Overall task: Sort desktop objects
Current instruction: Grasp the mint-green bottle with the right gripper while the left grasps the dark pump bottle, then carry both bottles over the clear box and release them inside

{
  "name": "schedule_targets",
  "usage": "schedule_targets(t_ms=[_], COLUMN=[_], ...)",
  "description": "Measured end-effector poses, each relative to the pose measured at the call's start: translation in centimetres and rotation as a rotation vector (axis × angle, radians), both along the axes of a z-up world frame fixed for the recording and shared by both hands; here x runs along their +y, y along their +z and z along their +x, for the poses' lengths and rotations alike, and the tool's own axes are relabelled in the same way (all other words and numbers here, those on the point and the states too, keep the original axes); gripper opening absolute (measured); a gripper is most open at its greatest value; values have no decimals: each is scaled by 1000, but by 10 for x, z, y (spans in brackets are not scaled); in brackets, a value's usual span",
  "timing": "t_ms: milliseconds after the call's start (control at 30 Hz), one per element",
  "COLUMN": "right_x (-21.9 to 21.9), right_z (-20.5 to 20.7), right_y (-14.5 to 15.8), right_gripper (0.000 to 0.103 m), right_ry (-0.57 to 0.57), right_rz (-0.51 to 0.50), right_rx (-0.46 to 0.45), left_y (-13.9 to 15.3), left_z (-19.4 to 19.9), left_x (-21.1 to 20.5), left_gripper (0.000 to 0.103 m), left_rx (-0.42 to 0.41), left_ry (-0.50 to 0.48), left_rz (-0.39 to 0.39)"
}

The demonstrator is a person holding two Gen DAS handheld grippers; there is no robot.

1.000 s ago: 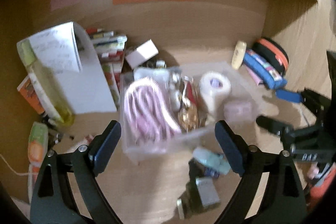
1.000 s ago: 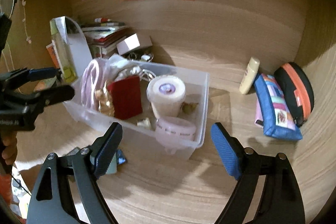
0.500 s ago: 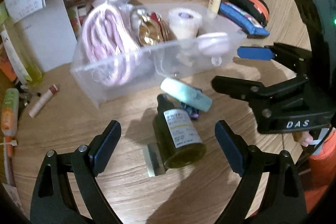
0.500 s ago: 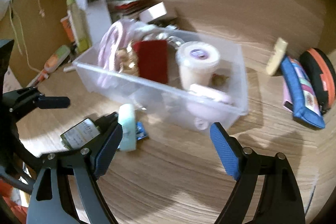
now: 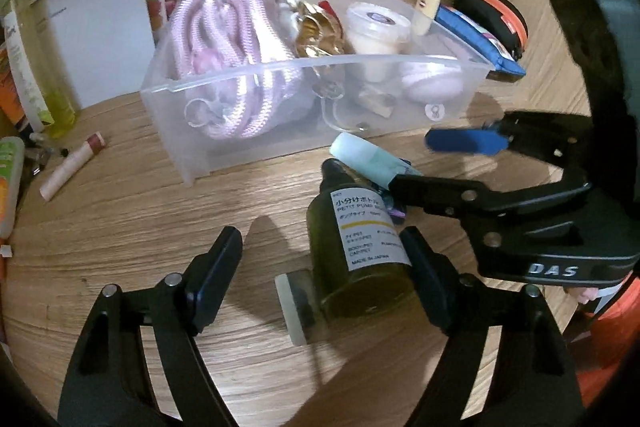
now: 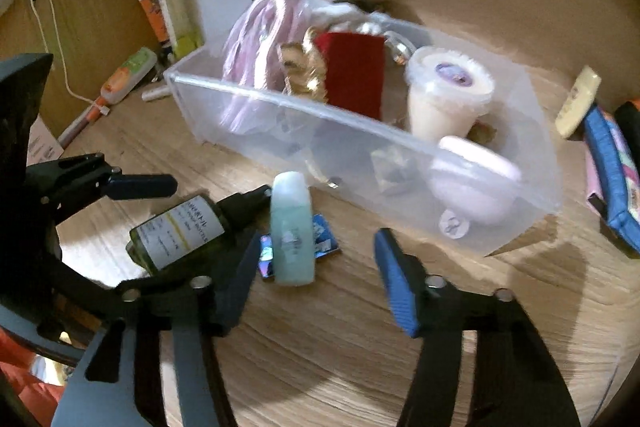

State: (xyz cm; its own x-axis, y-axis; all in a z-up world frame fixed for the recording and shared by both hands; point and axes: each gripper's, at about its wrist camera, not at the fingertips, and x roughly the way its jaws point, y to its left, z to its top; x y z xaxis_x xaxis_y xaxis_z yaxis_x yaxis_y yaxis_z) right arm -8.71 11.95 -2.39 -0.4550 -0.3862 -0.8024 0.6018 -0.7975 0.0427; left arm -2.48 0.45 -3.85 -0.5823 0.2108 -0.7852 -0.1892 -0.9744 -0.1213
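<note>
A clear plastic bin [image 5: 256, 131] [image 6: 384, 155] holds a pink rope, gold item, red box, white cup and pink case. In front of it lie a green pump bottle [image 5: 356, 247] [image 6: 176, 231], a mint tube [image 5: 368, 157] [image 6: 291, 227] and a small blue packet [image 6: 324, 239]. My left gripper [image 5: 324, 283] is open, low over the desk, its fingers on either side of the green bottle's base. My right gripper [image 6: 316, 283] is open, with the mint tube between its fingers; it also shows in the left wrist view [image 5: 432, 163].
A lip balm stick [image 5: 72, 165] lies left of the bin. A white folder [image 5: 92, 27], bottles and books stand at the back left. A cream tube [image 6: 578, 101], blue pouch [image 6: 612, 179] and black-orange case [image 5: 496, 15] lie at the right.
Both grippers have dropped lower and closer to the items in front of the bin. The left now frames the green bottle, the right the mint tube. Both stay open.
</note>
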Motion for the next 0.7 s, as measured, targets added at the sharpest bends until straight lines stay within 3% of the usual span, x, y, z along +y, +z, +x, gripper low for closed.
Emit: schedule_targets(t_ms=[200,367,467,500,600,700], right_x=[-8,-13,-10,-8,-4,1], right_z=[-3,-4,-4,-5,-3,1], right_y=[-11,-11,-10,-10,-6,-1], right_gripper=[40,26,24,24,23,23], right_ry=[5,0,3,-1,-12,-15], right_rz=[16,18,-2,-15,-21,-28], right_rx=[-29,-13,-27,-33,-22,-6], left_y=[4,4,5,6,6,9], left_z=[-10,-24,-30,-32,-34,-29], left_x=[-12,-12,-11,-11,-13,-12], left_gripper=[80,64,53,44,41,41], left_rx=[-18,-54,-55,-55,-53,-23], left_ry=[25,17,7,5,-5,-2], left_rz=[19,34,39,50,98,87])
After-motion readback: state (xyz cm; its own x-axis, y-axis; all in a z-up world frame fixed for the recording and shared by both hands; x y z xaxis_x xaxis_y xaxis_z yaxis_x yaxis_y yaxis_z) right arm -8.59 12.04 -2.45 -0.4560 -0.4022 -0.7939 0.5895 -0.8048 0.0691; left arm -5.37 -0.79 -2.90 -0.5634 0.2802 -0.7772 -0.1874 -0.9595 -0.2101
